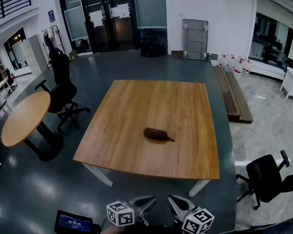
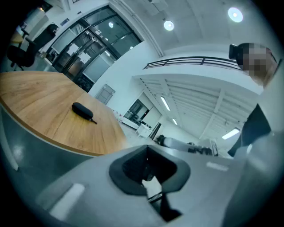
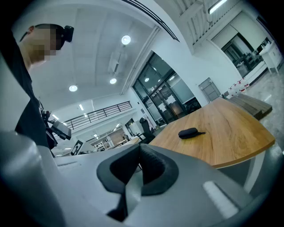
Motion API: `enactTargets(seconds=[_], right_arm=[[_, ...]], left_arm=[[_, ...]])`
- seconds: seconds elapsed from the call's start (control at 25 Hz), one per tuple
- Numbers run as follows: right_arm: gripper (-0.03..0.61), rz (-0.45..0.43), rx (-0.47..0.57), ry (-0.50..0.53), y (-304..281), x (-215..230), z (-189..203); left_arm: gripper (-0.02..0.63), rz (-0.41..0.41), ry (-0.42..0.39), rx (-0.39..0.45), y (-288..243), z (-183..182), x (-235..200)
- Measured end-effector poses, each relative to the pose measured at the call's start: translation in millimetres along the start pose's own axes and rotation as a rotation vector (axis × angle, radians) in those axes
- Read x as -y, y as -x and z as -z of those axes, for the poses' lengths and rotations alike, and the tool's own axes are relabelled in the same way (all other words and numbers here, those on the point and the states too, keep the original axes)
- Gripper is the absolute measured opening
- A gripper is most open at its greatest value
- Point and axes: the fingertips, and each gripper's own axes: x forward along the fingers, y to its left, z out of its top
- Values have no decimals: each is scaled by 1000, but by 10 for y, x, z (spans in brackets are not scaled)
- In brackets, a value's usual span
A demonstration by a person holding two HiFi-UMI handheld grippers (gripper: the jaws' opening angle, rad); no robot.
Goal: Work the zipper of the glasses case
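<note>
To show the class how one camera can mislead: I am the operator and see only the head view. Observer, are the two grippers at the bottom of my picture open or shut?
Observer: The left gripper is shut, pads together with nothing between them.
Operator: And the right one?
Observer: The right gripper is shut and empty too.
Operator: From above I can't judge the case's profile.
Observer: In the right gripper view, the glasses case lies flat on the table as a low rounded hump, with its pull cord sticking out at one end.
</note>
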Motion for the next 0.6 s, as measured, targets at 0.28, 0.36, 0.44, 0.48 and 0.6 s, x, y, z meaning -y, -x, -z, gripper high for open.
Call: enactTargets(seconds=[0.28,0.36,0.44,0.48,0.6], right_arm=[[6,-9,-1,4,-91,-66,-14],[6,-13,2,1,-99,-90,-12],[5,-21,12,-4,-95,-118,-18],[6,-25,20,-9,-97,-123,-32],[6,-26,48,-33,-133,-82,-129]], left_arm=[[3,-14,14,12,95,-67,-61],[3,-18,14,12,125,-78,-60],[3,-20,12,12,156,-84,-53],[3,-20,11,13,165,-95,-55],[3,-14,-2,18,162,-196,-61]])
